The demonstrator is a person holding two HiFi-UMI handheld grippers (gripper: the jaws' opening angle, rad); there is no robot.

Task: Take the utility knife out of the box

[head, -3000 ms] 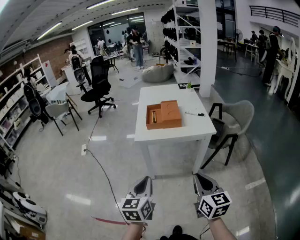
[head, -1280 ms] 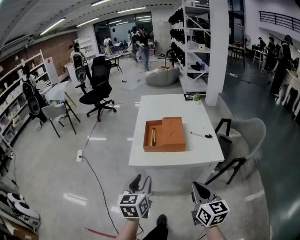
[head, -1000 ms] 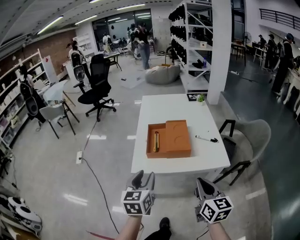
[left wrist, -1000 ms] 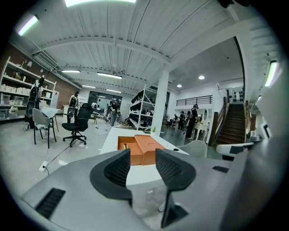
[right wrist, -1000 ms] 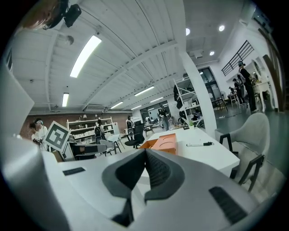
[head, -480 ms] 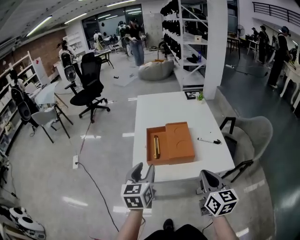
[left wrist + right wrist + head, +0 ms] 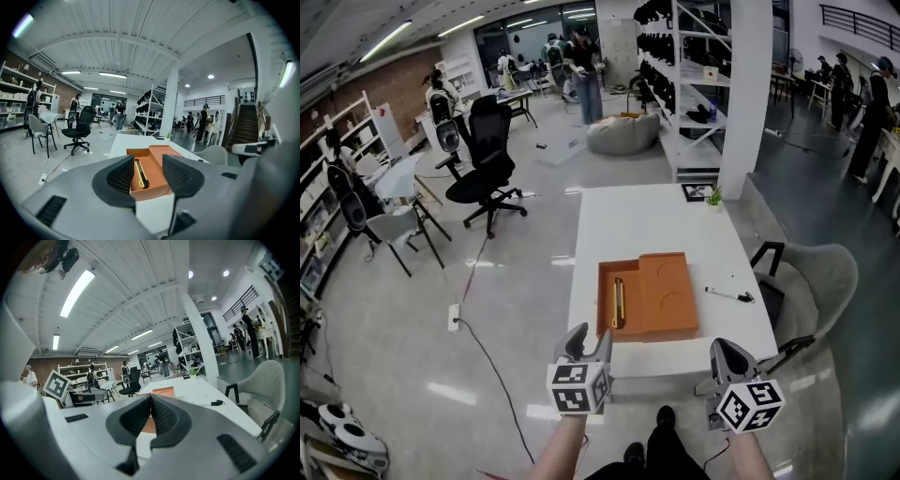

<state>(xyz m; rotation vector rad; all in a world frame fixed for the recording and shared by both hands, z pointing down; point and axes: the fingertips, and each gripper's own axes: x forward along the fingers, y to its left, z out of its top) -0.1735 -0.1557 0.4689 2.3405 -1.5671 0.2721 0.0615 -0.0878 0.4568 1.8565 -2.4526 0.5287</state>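
your left gripper (image 7: 588,339) is spreading its empty fingers to line up on the utility knife (image 7: 619,302), which lies ahead of them in the open box (image 7: 670,298) on the worktop (image 7: 647,220), while your right gripper (image 7: 151,414) has its fingers pressed together, idle.

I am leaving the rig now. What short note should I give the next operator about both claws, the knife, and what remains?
Left claw: jaws opening, nothing between them, near the table's front edge, aimed at the box.
Right claw: shut, empty.
Utility knife: lying in the left compartment of the orange box on the white table.
Done: nothing lifted yet.
Left: reach in, grip the knife, take it out.
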